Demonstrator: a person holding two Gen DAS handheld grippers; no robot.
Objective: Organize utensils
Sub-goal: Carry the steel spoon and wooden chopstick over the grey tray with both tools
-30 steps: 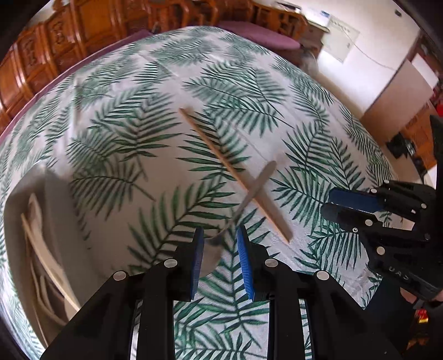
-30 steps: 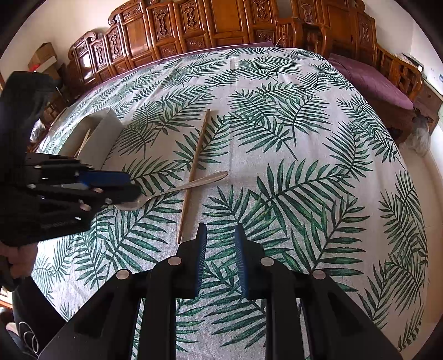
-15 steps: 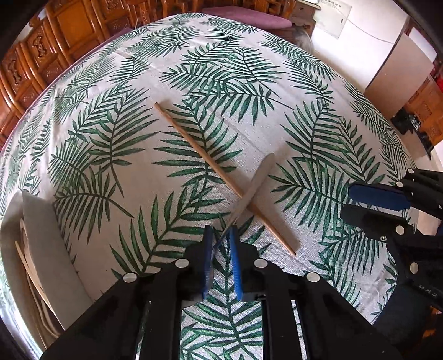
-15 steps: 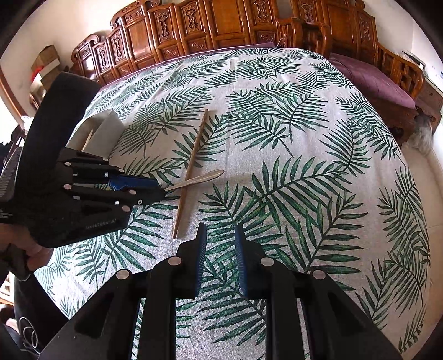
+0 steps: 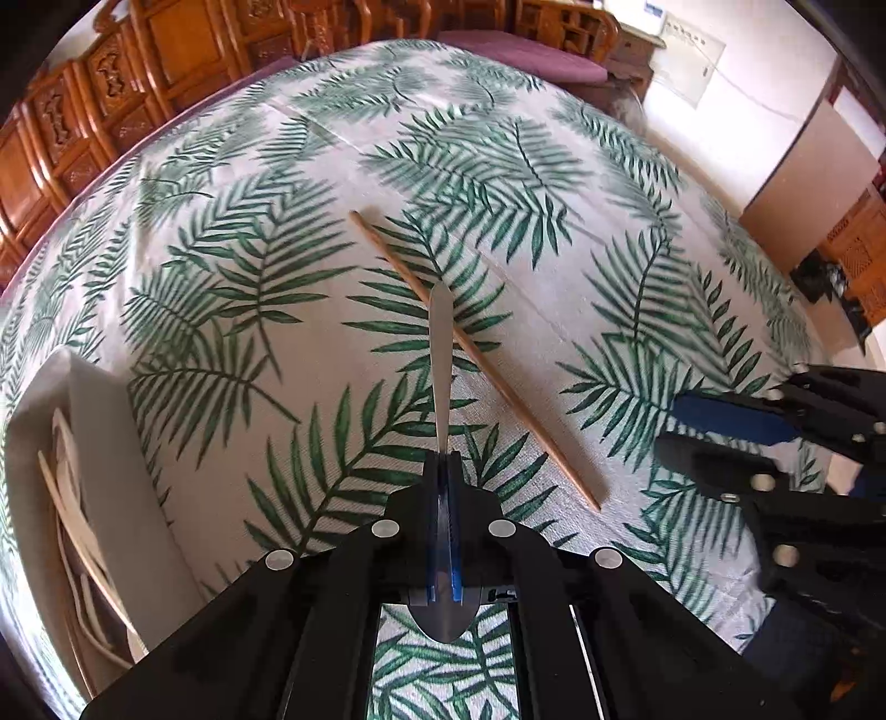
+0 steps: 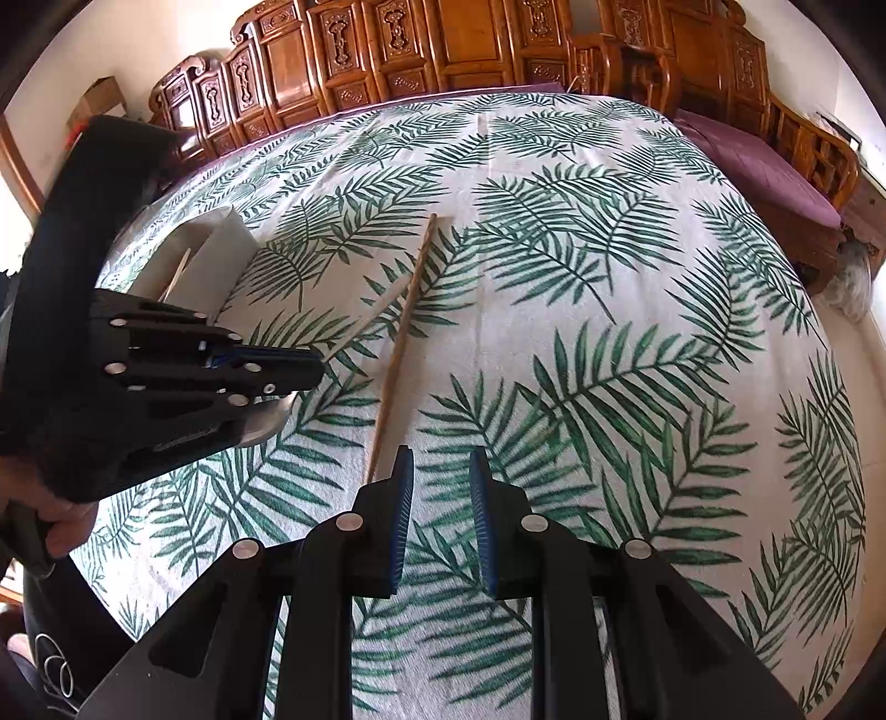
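My left gripper is shut on a metal spoon, gripping it near the bowel end; the handle points forward and the bowl shows behind the fingers. The spoon is lifted off the cloth. A wooden chopstick lies diagonally on the palm-leaf tablecloth under the handle. In the right wrist view the left gripper holds the spoon at the left, and the chopstick lies just ahead of my right gripper, which is open and empty above the cloth.
A white utensil holder with chopsticks and white utensils inside lies at the left; it shows in the right wrist view too. Carved wooden chairs ring the far table edge. A purple-cushioned bench stands at the right.
My left gripper closed on the spoon and lifted it; the handle swung from diagonal to pointing straight ahead. The right gripper stayed open and shifted slightly toward the chopstick's near end.
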